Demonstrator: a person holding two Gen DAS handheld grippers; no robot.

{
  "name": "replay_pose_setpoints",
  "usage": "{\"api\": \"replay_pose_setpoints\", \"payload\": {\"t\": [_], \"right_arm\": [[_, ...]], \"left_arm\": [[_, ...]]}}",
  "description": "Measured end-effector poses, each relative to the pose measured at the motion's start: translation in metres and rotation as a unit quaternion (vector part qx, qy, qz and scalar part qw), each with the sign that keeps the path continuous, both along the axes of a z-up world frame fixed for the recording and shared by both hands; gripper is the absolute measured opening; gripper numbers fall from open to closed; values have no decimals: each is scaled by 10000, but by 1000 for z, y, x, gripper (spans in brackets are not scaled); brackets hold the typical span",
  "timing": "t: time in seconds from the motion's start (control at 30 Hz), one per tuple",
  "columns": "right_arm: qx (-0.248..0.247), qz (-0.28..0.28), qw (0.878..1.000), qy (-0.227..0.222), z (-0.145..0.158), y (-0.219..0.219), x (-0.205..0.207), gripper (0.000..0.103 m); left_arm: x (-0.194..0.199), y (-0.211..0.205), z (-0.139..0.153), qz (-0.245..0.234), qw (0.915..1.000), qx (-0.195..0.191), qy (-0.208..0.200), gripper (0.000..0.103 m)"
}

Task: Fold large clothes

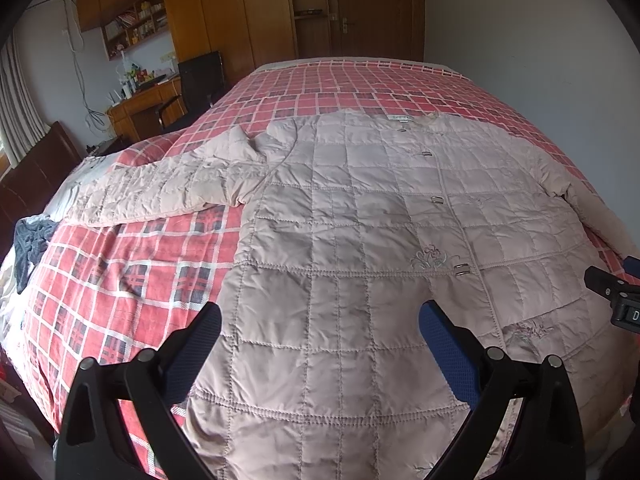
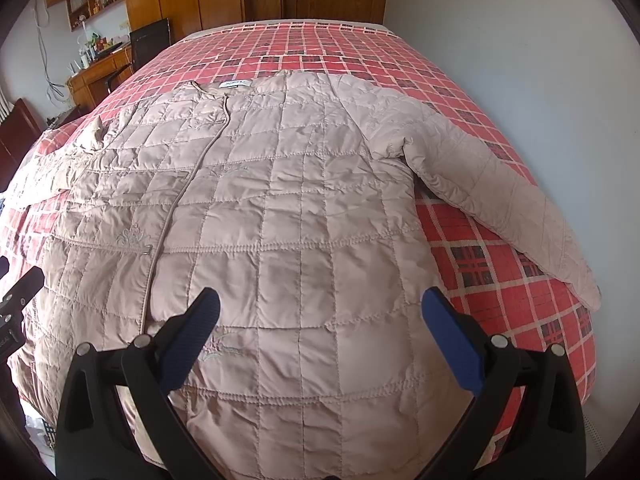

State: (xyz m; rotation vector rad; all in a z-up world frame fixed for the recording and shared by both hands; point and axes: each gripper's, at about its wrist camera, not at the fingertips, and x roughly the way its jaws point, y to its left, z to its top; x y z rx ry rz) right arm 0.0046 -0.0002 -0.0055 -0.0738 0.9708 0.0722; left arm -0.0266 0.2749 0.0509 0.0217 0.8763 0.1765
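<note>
— What's the bed like from where you stand?

— Wide, and covered by a red plaid bedspread (image 1: 120,280) that runs all the way to the far edge. A pale pink quilted jacket (image 1: 360,240) lies flat across the middle of it, front up and closed, collar toward the far end, hem nearest the person.

— And the sleeves?

— One sleeve (image 1: 160,196) stretches out toward the side with the desk, a bit rumpled at the shoulder. The other sleeve (image 2: 500,200) angles down along the side by the white wall (image 2: 520,40), its cuff near the bed's edge.

— Where are the grippers?

— Both hang over the hem end. The left gripper (image 1: 320,326) has its fingers spread wide with nothing between them. The right gripper (image 2: 320,312) is the same, parted and empty, above the jacket's lower panel.

— What about the rest of the room?

— Wooden wardrobes (image 1: 224,12) and a wooden door (image 1: 376,8) stand behind the bed's far end. To the side sits a wooden desk (image 1: 140,108) cluttered with small items, a black chair (image 1: 196,84) pulled up to it, and wall shelves (image 1: 136,24) above. A dark grey cloth (image 1: 30,240) is bunched at the bed's near corner on that side, next to a dark wooden board.
</note>
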Motion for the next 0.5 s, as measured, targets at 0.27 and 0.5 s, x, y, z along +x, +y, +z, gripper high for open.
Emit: {"api": "replay_pose_setpoints", "payload": {"t": [0.27, 0.5], "right_arm": [[16, -2, 10000, -1, 1, -2, 0, 100], [25, -16, 10000, 17, 0, -3, 0, 100]], "left_arm": [[-2, 0, 0, 17, 10000, 35, -22, 99], [-2, 0, -1, 17, 10000, 33, 1, 99]]}}
